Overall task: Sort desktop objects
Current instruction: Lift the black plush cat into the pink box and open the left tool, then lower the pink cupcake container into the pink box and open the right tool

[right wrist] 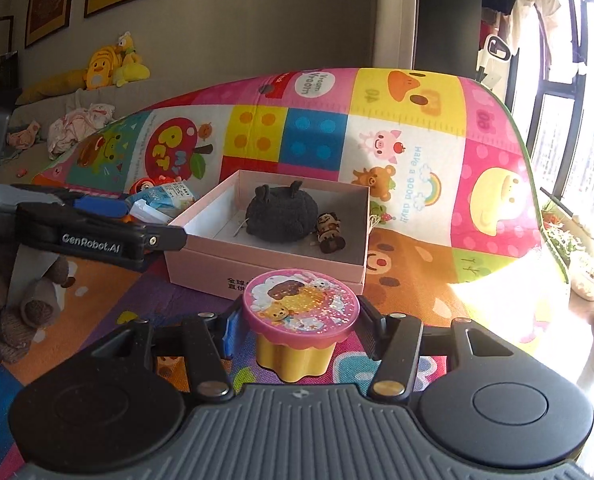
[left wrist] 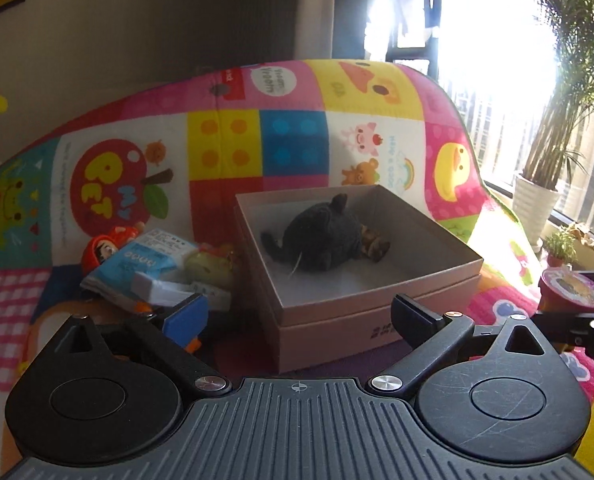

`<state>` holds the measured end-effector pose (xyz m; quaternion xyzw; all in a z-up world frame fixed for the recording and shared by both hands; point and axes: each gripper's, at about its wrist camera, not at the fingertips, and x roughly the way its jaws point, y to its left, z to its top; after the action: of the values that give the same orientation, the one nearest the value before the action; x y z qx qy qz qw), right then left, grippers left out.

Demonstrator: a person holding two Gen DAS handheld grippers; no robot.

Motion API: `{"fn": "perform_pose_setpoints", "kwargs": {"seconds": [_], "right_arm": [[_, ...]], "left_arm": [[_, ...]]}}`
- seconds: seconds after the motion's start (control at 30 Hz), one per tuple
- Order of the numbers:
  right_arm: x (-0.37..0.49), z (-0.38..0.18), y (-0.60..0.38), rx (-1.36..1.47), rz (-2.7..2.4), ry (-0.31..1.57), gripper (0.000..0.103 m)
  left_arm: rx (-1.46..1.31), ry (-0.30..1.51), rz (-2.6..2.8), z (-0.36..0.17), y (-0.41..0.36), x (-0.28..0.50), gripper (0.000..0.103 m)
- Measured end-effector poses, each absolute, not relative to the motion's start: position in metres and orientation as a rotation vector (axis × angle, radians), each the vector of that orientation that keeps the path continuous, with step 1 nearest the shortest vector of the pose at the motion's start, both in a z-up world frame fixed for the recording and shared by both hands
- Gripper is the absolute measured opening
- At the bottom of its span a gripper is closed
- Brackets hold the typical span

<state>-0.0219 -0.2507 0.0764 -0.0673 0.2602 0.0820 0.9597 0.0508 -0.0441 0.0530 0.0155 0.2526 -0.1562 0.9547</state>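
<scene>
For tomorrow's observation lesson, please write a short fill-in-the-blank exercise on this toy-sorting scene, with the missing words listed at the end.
1. The dark plush toy lies inside the pink ____.
2. The right gripper is shut on a yellow cup with a ____ lid.
3. The left gripper is open and holds ____.
4. The blue tissue pack lies ____ the box, on the play mat.

Missing words: box; pink; nothing; outside

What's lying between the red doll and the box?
In the left wrist view, a blue-and-white packet and a green toy lie between the red doll and the box.
</scene>
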Motion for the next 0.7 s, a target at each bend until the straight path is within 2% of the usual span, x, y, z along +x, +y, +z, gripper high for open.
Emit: {"fn": "perform_pose_setpoints", "kwargs": {"seconds": [0.27,0.57,0.63,0.7], "right_arm": [[0.064,0.092,-0.226,-0.200,0.125,0.560,0.055],[0.132,0.052,-0.215,-0.290,0.014,0.714,0.055],[0.130,0.052,-0.212,-0.294,0.007,0.722,0.064],[0.122,0.061,-0.203,-0.315,0.004,0.675,0.067]], "left_arm": [[-0.071,0.550,-0.179,0.024,0.008,0.022,0.102],[-0.146,0.546,-0.106,0.017,0.041,0.017,0.102],[-0.162,0.541,-0.108,0.017,0.044,0.017,0.102],[-0.173,0.538,-0.106,0.018,0.045,0.017,0.103]]}}
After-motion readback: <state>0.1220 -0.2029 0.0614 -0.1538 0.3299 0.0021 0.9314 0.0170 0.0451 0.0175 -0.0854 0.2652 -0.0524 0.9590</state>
